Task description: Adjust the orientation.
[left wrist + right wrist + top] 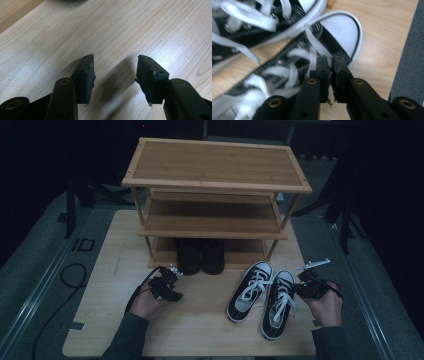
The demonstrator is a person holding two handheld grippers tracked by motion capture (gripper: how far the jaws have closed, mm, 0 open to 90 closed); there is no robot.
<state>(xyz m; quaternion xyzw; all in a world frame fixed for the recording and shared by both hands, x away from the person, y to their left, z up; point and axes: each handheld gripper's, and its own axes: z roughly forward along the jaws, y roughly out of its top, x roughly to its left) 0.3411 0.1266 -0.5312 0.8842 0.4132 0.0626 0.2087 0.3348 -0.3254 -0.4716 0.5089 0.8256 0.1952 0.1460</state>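
Laces (312, 53) pinched between right gripper (330, 65) jaws, in close-up.

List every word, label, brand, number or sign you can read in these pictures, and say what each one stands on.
"ID": dark letters on the grey floor mat, left of the wooden board.

There is no other readable text. No brand mark can be made out on the black-and-white sneakers, the bamboo shoe rack, the dark boots or either gripper.
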